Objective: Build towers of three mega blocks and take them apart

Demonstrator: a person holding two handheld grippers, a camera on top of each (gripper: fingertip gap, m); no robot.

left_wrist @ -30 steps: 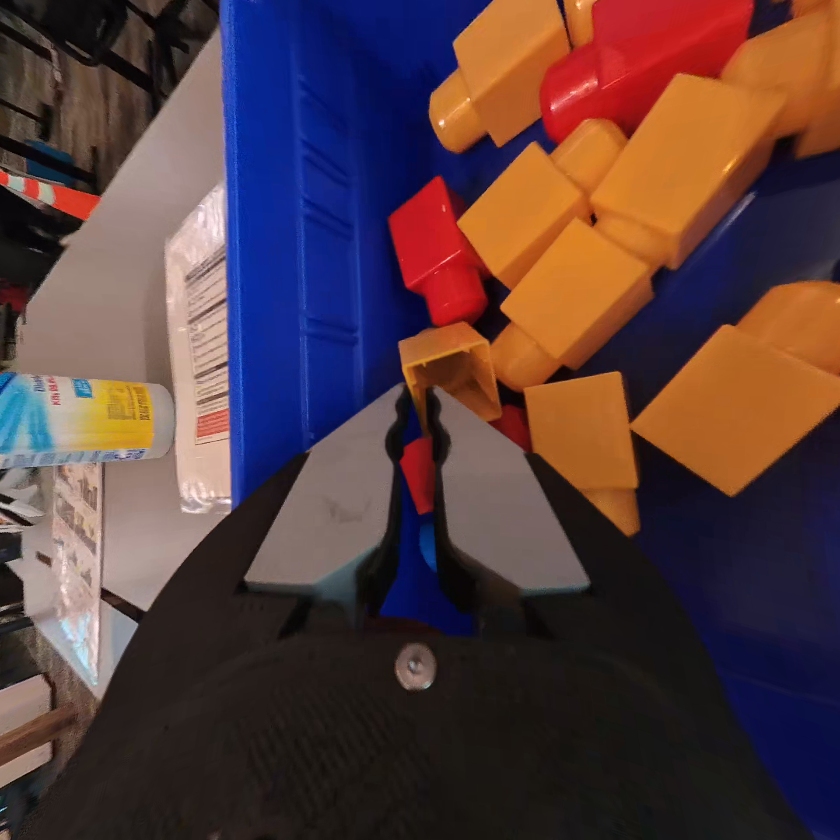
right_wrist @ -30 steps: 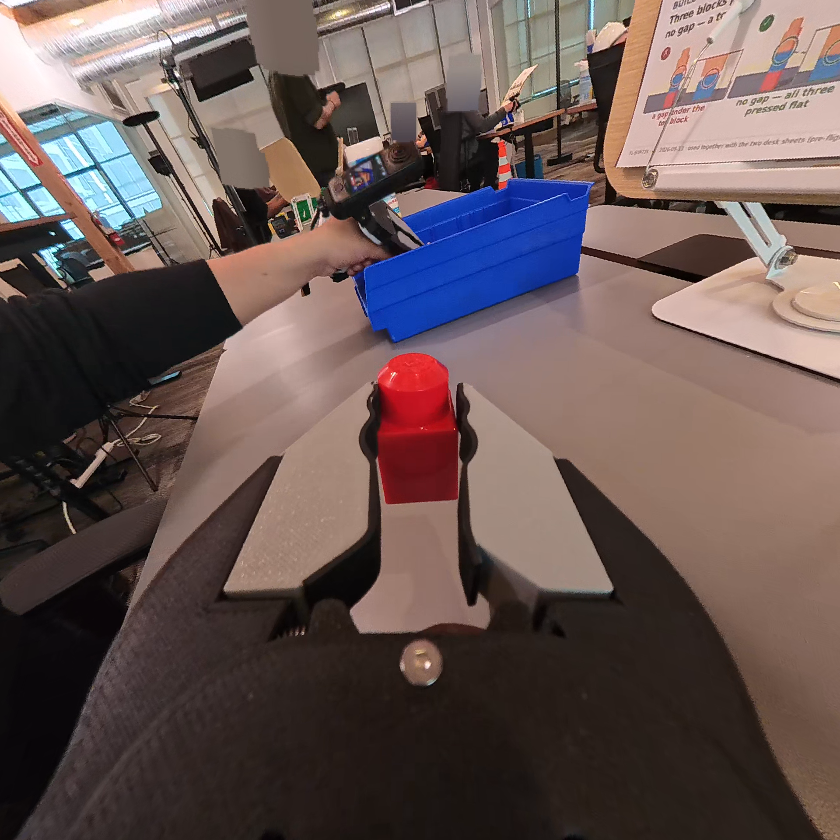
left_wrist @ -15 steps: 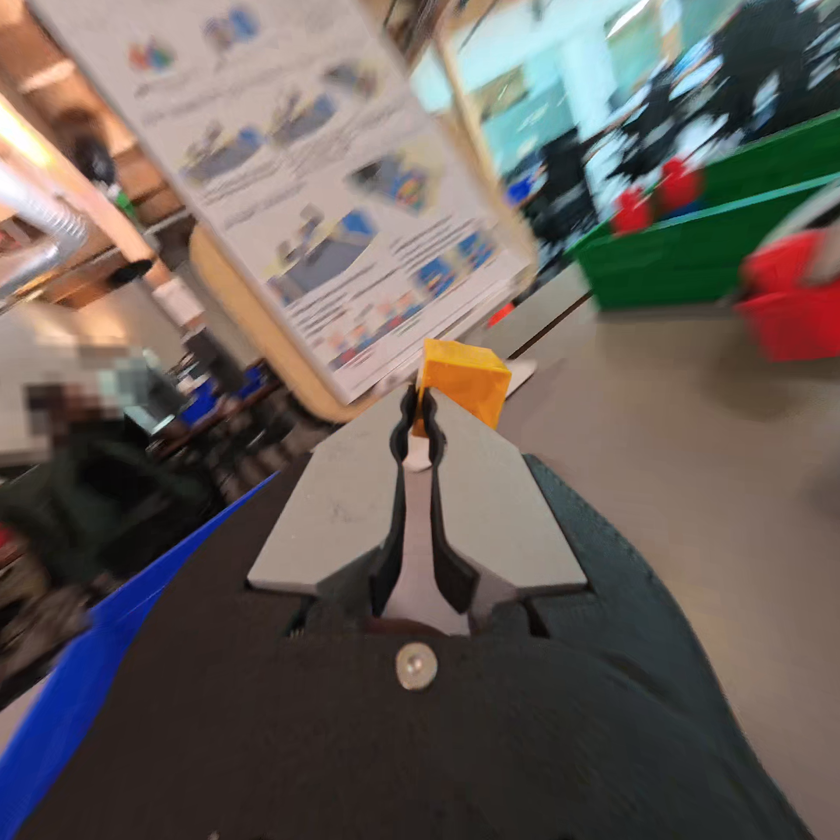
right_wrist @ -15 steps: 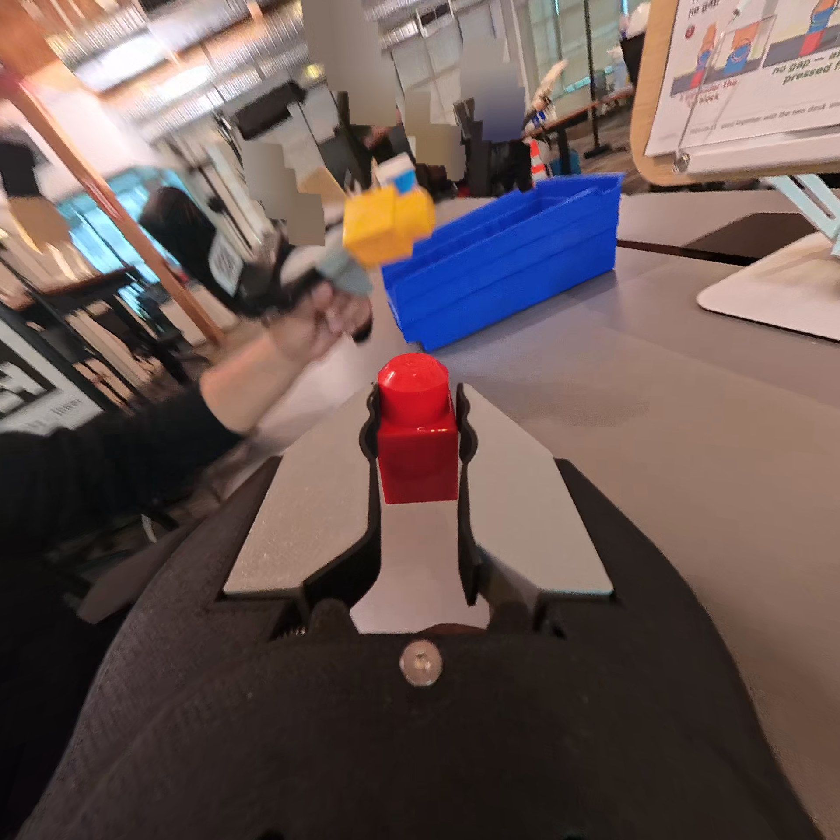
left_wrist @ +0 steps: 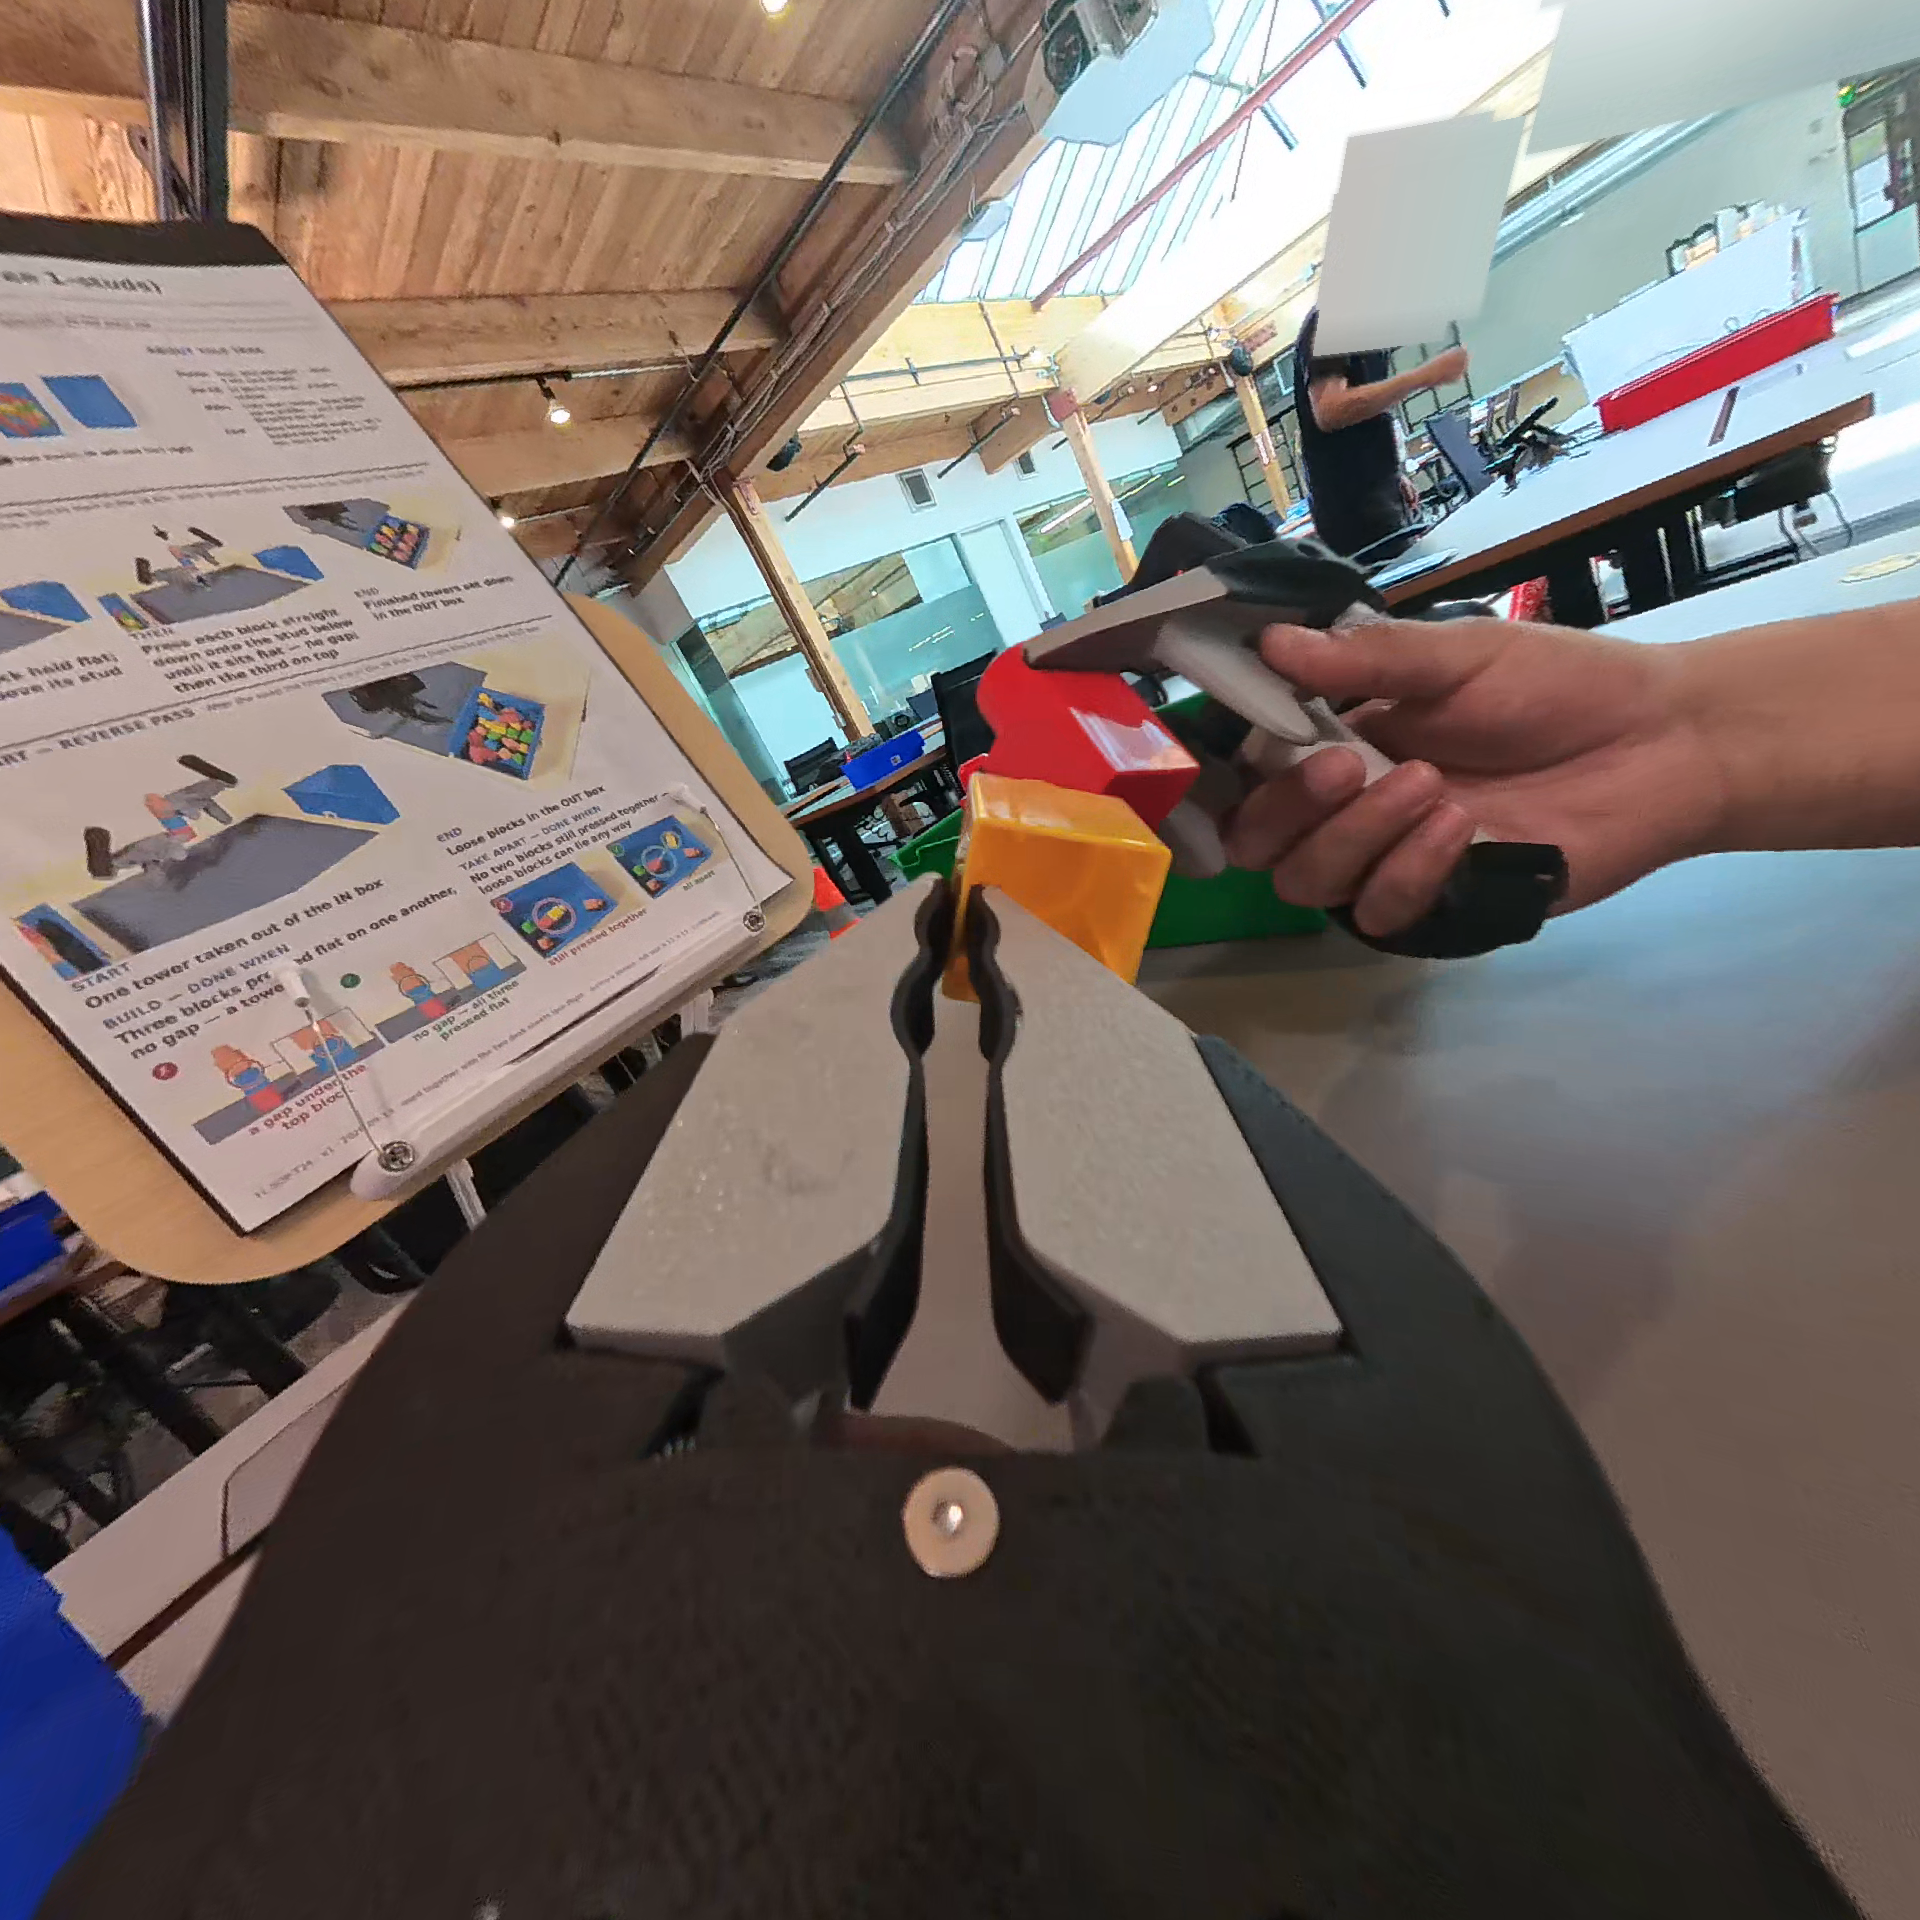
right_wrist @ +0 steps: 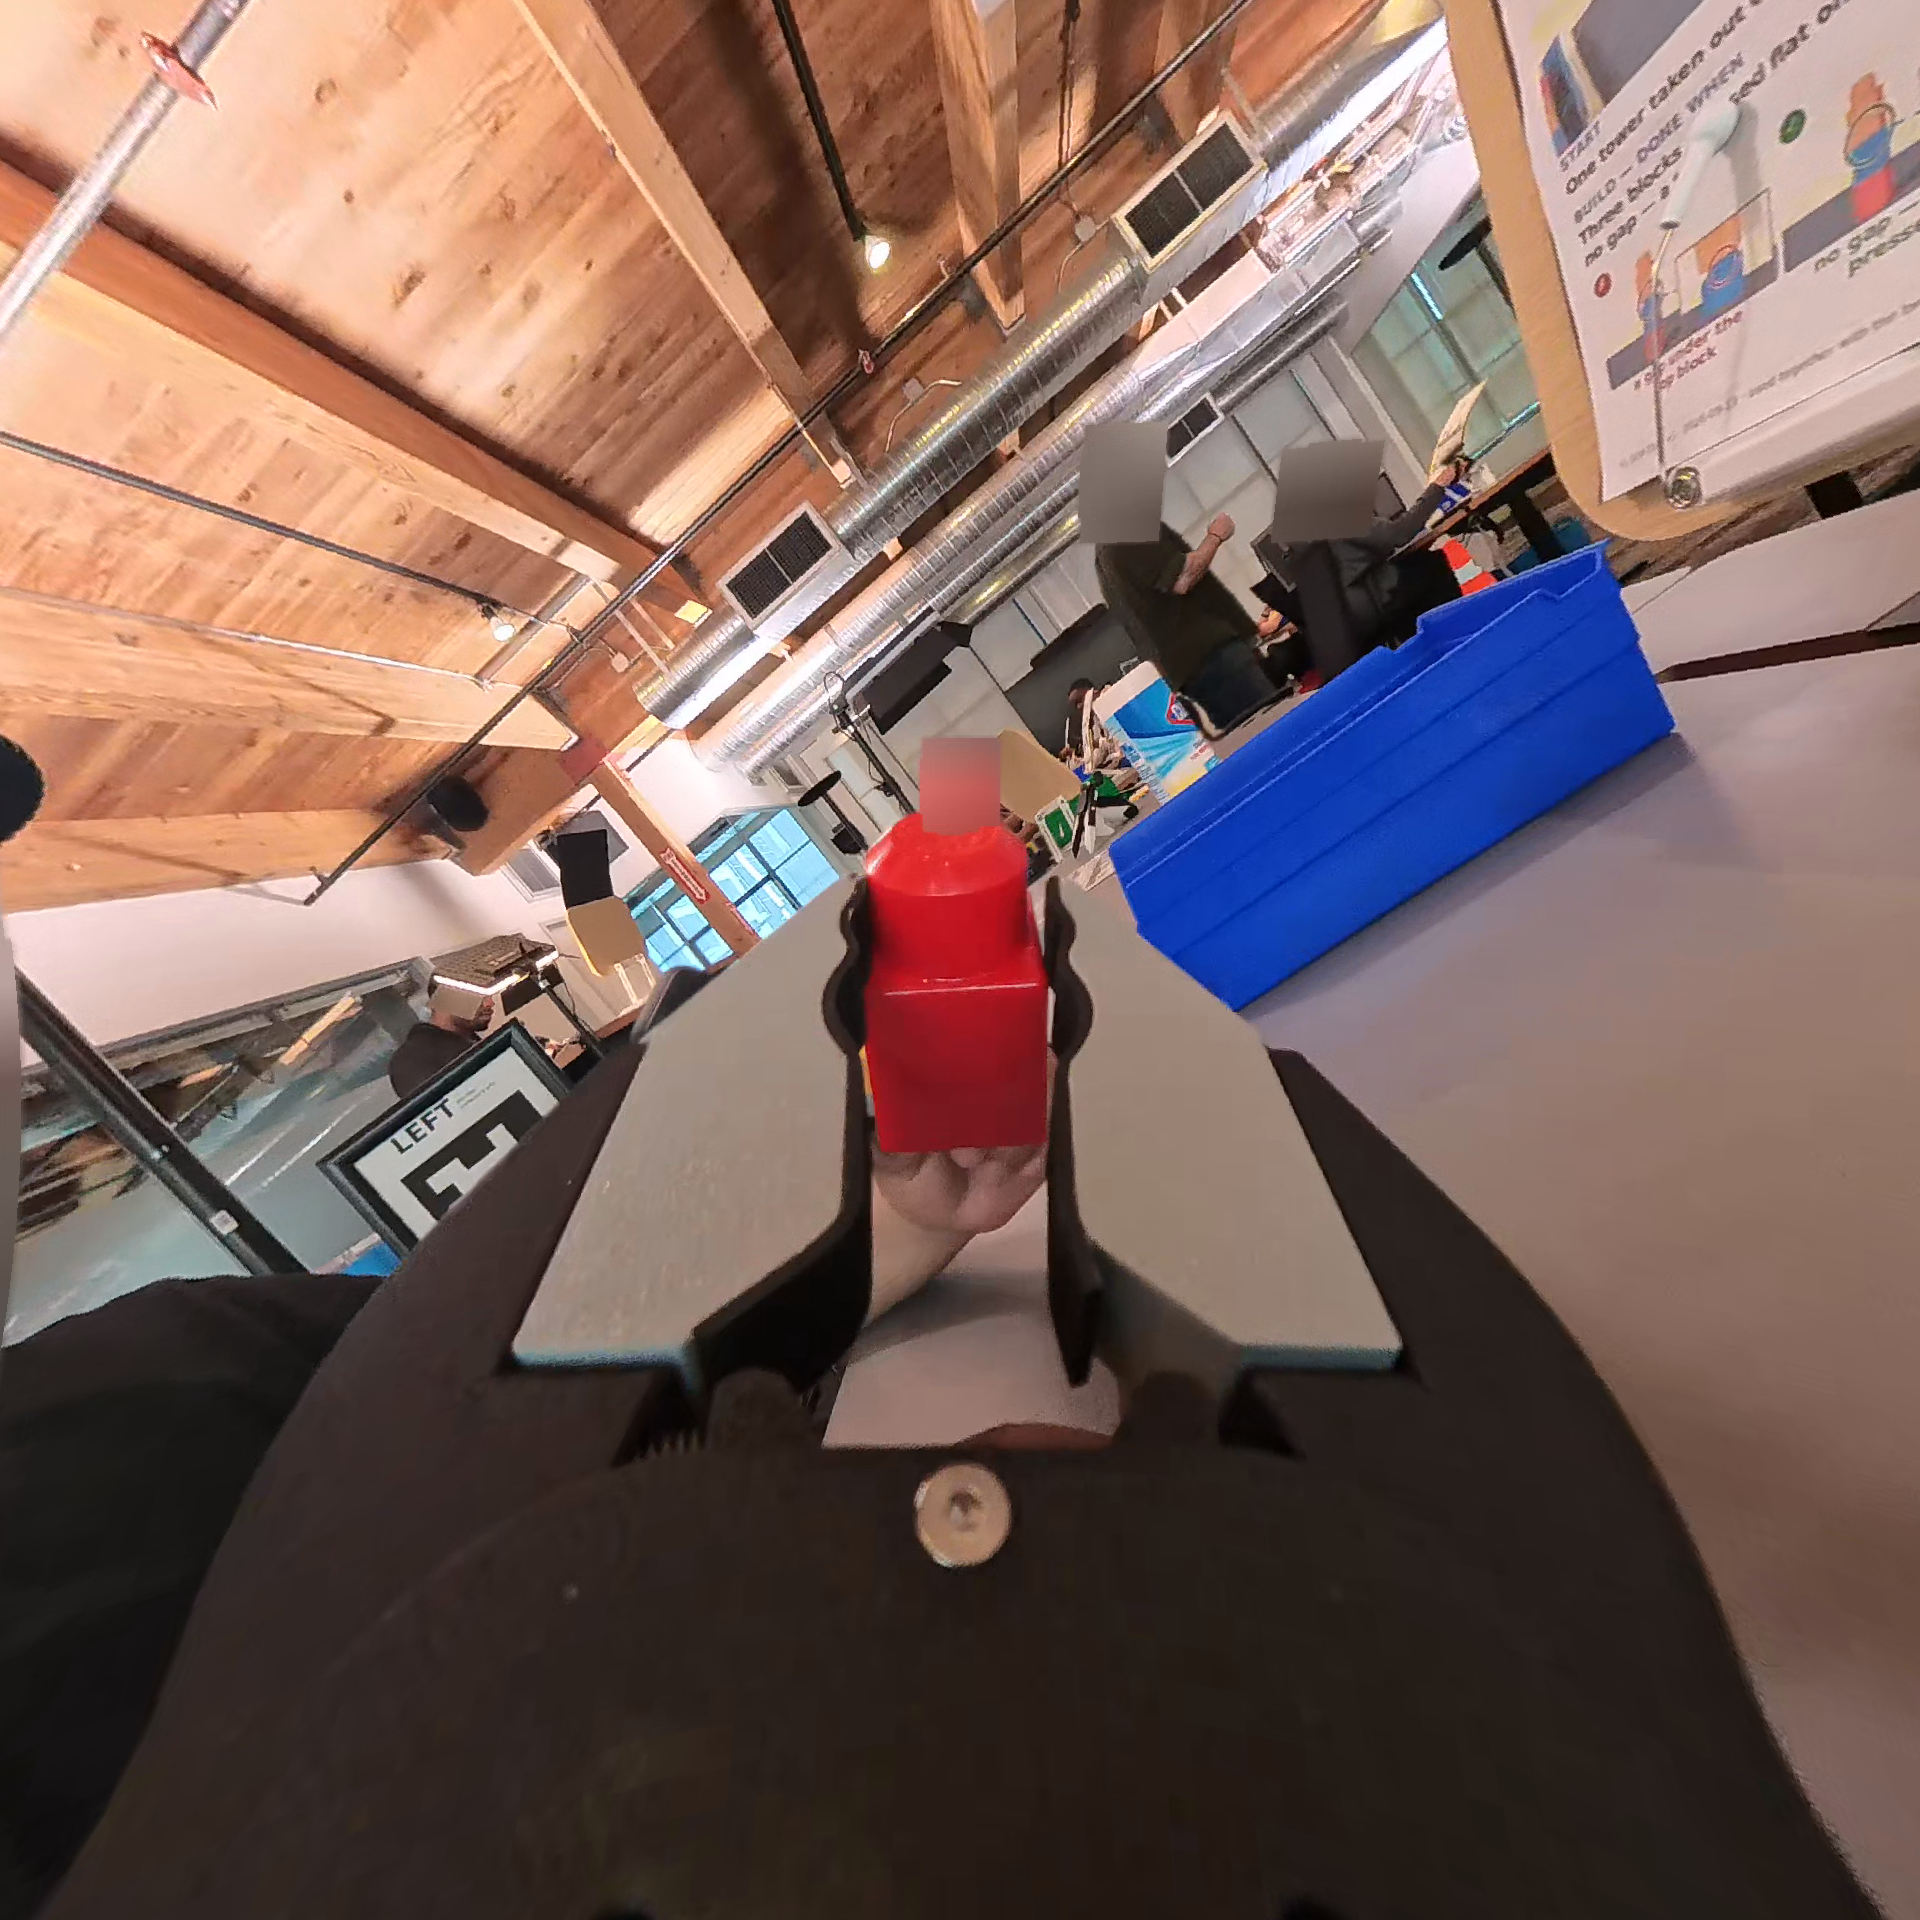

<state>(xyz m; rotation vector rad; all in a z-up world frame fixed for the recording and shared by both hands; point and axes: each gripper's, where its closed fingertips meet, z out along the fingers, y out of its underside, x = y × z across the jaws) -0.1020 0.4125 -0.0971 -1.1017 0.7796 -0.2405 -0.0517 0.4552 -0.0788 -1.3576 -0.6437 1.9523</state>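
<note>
Left wrist view: the left gripper (left_wrist: 961, 920) has its jaws closed on one thin wall of a hollow yellow block (left_wrist: 1060, 883), pinched at the open rim, w/ the rest of the block jutting out past the fingertips. Directly above the yellow block, touching or nearly so, sits a red block (left_wrist: 1081, 732) clamped in the right gripper (left_wrist: 1164, 727), which a hand (left_wrist: 1455, 758) holds in from the right. Both blocks are up in the air, clear of the grey table (left_wrist: 1610, 1143). An instruction board (left_wrist: 312, 675) stands left of the yellow block; a green bin (left_wrist: 1236, 904) lies behind it.

Right wrist view: the right gripper's jaws are gripping the red block (right_wrist: 956, 1029) by its two flat side faces, stud (right_wrist: 940, 883) pointing away from the camera. A sliver of yellow shows just at the red block's left edge. A blue bin (right_wrist: 1403, 790) rests on the table, to the right of and well beyond the red block.

Handling, by judgement: these look like light, stiff, glossy plastic shells, prob. slippery under smooth pads. The side-face hold on the red block seems secure. The yellow block's single-wall pinch looks weaker: it could pivot or slip when pushed onto a stud. A squarer hold across two opposite outer faces would likely resist the press better.
</note>
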